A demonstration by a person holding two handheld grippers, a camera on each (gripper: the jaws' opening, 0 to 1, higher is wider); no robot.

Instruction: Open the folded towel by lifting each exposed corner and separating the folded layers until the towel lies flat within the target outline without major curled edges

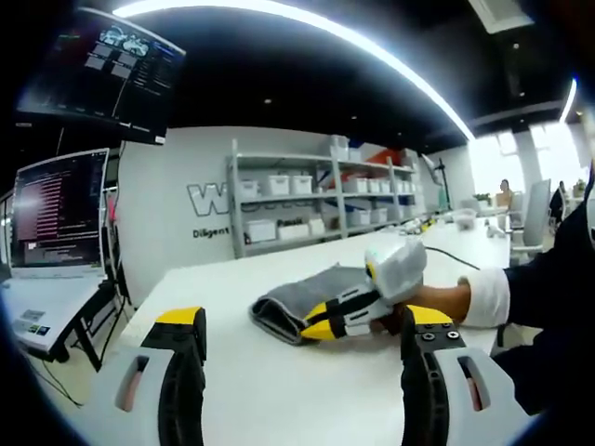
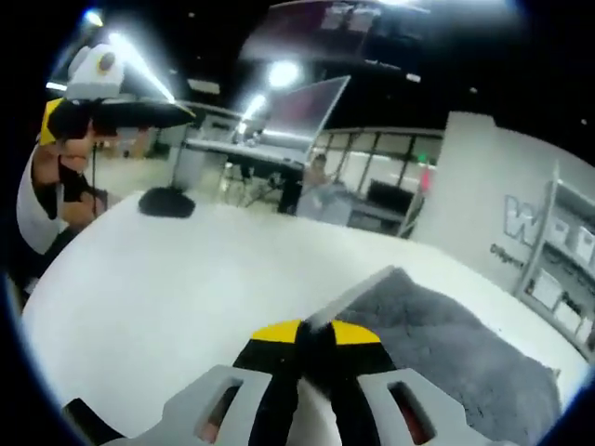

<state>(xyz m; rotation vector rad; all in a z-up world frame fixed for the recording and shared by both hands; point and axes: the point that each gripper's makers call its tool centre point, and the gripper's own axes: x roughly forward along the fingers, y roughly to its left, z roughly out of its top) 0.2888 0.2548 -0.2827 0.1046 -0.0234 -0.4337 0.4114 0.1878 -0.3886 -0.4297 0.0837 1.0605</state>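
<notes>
White table point(image 1: 279, 390), lab room: shelving with bins point(image 1: 307, 200) on the far wall, monitors point(image 1: 60, 209) far left. Grey towel point(image 1: 302, 302) still folded, mid-table. Right gripper point(image 2: 311, 336) jaws pressed together, pinching the towel's near corner edge; its holder's hand point(image 1: 437, 302) comes in from the right. Left gripper point(image 1: 297, 325) jaws spread wide, hovering near the towel, touching nothing.
</notes>
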